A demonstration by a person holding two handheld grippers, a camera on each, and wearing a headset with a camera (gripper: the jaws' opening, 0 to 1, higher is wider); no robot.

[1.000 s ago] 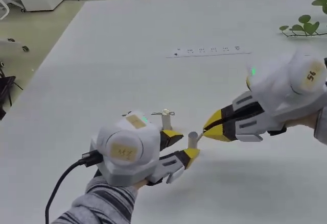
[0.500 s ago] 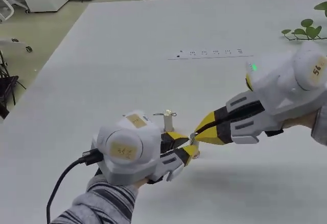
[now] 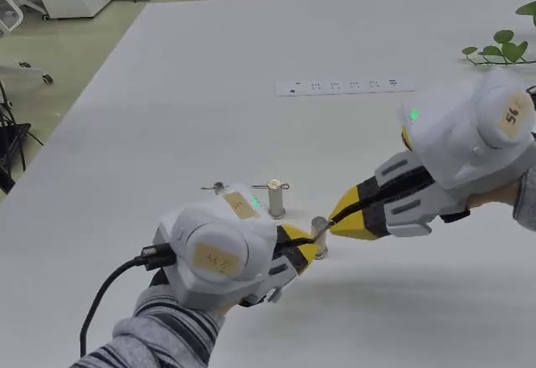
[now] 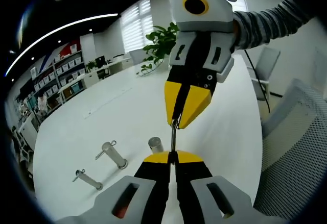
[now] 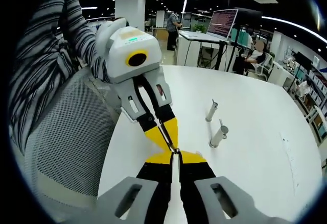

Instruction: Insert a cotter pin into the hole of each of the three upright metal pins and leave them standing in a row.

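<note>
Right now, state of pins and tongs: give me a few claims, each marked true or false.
1. The far pin and the middle pin are each already cottered. True.
2. The nearest pin is cottered too. False: its top is bare, and the loose cotter pin is held in the tongs beside it.
3. The left gripper is open. False: its tongs are shut on the loose cotter pin, as are those of the right gripper.
4. The power strip lies farther back on the table, apart from the pins. True.
</note>
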